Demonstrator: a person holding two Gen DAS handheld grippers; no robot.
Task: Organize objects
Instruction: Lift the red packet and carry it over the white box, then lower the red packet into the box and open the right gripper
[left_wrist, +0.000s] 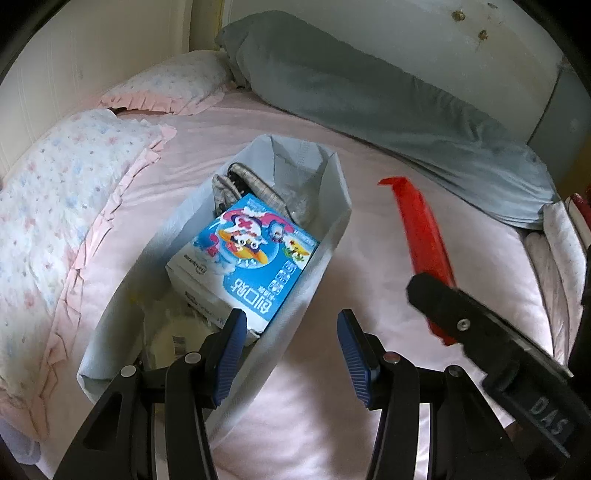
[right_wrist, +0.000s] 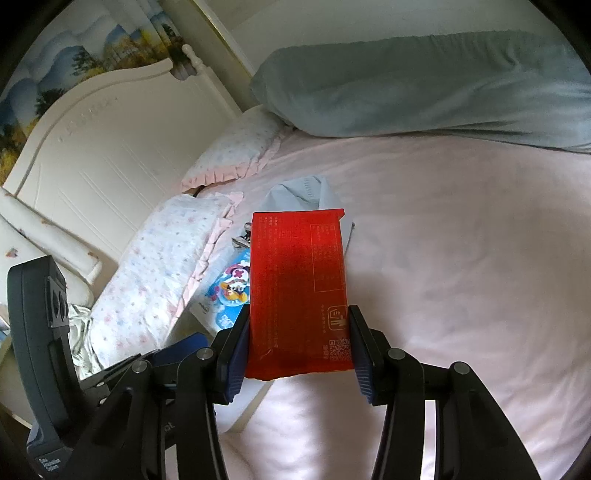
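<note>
Pinching a red packet (right_wrist: 298, 291), the right gripper (right_wrist: 298, 343) hovers at the grey bin's (left_wrist: 325, 236) three o'clock. Left gripper (left_wrist: 291, 350) fingers spread, straddling its rim.

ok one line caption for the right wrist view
Right gripper clamps a flat red packet above the grey fabric bin on a pink bed.

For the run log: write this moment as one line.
right claw: shut on red packet, held above bed | left claw: open, empty, over grey fabric bin | bin holds blue cartoon box | packet not yet in bin
</note>
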